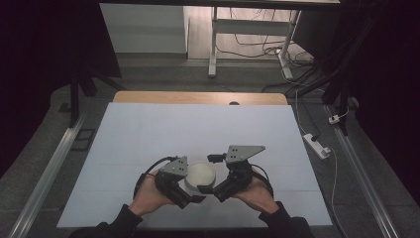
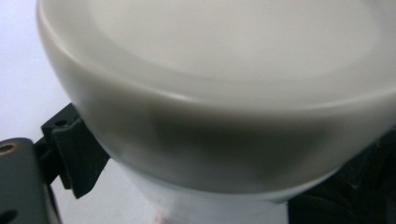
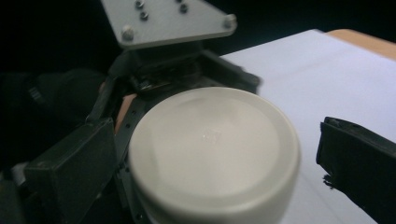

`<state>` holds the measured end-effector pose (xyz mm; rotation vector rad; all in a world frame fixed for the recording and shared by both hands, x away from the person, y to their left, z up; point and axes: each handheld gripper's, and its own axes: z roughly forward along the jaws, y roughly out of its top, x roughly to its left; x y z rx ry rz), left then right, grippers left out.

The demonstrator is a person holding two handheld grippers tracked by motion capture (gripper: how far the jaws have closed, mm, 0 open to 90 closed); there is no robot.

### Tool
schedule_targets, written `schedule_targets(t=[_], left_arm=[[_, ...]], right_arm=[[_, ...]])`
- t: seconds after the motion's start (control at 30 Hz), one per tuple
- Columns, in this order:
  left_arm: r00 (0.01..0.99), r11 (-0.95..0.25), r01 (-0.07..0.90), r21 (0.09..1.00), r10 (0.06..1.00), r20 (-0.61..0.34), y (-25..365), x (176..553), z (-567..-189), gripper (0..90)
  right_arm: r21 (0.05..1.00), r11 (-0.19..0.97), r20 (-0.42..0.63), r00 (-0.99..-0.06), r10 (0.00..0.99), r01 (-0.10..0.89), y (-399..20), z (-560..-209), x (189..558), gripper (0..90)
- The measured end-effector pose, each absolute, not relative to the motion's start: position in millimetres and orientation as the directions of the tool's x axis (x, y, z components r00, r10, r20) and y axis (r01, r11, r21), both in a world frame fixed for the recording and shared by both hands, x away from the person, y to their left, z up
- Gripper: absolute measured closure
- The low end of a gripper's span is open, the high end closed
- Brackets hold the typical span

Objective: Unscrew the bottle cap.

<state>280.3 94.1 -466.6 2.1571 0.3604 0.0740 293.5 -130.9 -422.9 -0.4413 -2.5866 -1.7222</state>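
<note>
Gripping the white jar (image 1: 200,176) near the table (image 1: 148,129) front, the left gripper (image 1: 190,196) pinches its body; the right gripper (image 1: 214,192) (jaws spread around the lid (image 3: 212,149)) should close, then twist.

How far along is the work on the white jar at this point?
Done: both claws have reached the white jar at the table's near edge. In hand: the left claw grips the jar's body below the lid; the right claw has its jaws either side of the lid, with a gap on one side. Left: closing on the lid and removing it; it sits on the jar.
</note>
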Motion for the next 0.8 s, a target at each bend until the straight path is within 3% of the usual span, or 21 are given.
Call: schedule_targets(t=[0.17,0.4,0.6,0.8], left_arm=[[0.923,-0.532,0.274,0.801,0.38,-0.064,92.1,279.0,-466.1,7.5],[0.902,-0.527,0.292,0.798,0.43,-0.046,84.4,274.2,-464.0,7.5],[0.9,-0.528,0.286,0.799,0.434,-0.035,79.6,270.6,-461.7,7.5],[0.925,-0.546,0.253,0.799,0.38,-0.033,82.3,272.1,-461.5,7.5]], right_arm=[[0.89,0.383,0.112,-0.933,0.341,0.247,-122.1,-424.1,286.5,0.0],[0.89,0.379,0.074,-0.9,0.43,0.255,-113.7,-428.9,282.1,0.0],[0.898,0.37,0.06,-0.898,0.436,0.239,-110.0,-431.0,278.4,7.0],[0.895,0.383,0.064,-0.914,0.401,0.231,-112.4,-429.1,278.1,7.8]])
